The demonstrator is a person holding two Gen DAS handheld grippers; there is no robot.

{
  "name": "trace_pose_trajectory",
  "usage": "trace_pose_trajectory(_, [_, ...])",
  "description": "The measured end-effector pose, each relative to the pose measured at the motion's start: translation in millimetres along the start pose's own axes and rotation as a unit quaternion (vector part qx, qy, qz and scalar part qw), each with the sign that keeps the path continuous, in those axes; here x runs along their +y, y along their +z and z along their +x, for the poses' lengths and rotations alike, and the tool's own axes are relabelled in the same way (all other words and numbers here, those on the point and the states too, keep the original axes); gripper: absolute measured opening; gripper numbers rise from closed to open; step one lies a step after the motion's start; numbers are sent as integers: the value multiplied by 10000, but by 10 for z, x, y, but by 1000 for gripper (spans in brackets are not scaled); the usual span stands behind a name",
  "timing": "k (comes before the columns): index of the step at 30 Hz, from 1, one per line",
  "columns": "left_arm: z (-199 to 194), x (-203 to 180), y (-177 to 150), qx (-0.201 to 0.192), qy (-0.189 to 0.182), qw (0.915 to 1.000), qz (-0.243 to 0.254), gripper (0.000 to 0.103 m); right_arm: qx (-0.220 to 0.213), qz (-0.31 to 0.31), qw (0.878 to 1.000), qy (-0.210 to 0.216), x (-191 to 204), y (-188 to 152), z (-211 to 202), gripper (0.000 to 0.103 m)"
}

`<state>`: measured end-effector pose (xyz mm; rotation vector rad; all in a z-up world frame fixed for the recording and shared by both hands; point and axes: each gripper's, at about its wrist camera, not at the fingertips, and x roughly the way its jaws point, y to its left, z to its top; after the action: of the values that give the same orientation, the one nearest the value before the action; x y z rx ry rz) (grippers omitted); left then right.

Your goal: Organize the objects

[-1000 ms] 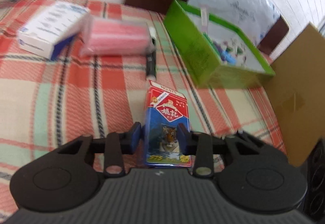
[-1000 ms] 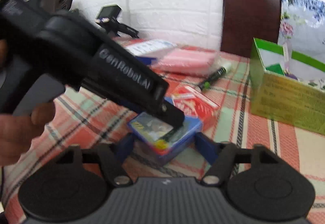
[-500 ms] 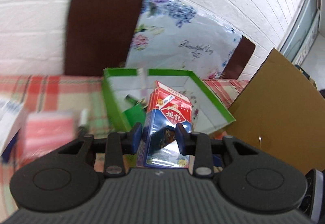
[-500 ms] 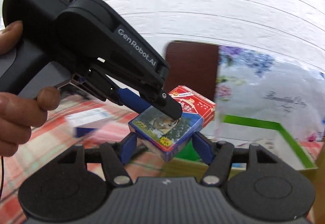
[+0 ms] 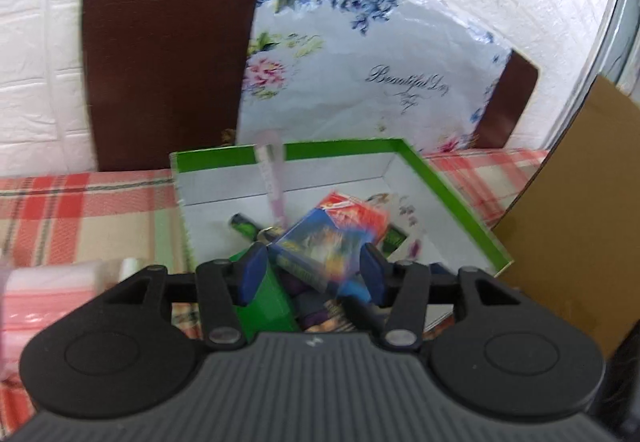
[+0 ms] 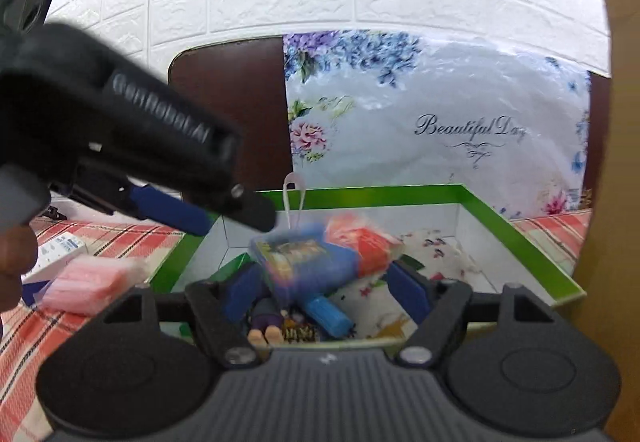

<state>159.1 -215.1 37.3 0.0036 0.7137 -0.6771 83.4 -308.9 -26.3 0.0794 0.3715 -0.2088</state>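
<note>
Over the green box (image 5: 448,177), your left gripper (image 5: 310,274) hangs jaws spread, card pack (image 5: 328,238) loose and blurred between them; right gripper (image 6: 326,294) released too. Light, stiff, slick; pinch its flat faces.

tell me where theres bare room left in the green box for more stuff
The free patch is the floral floor toward the right wall of the green box, beyond the card pack. The near left corner is crowded: blue tube, figure, marker.

Left hand-held gripper (image 5: 310,268) jaws spread; right hand-held gripper (image 6: 326,292) jaws spread.
</note>
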Motion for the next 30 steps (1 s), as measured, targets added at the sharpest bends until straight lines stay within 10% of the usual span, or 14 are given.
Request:
trace_pose_trajectory(23, [-1225,-159,-850,-142,1466,9887,278,62,67,1044,9937,402,-69,-61,-1374,84])
trace_pose_trajectory(30, [-1569,-140,-1161,-312,1836,9819,338,86,-33,1213,9912,525,59,-21,-1746,103])
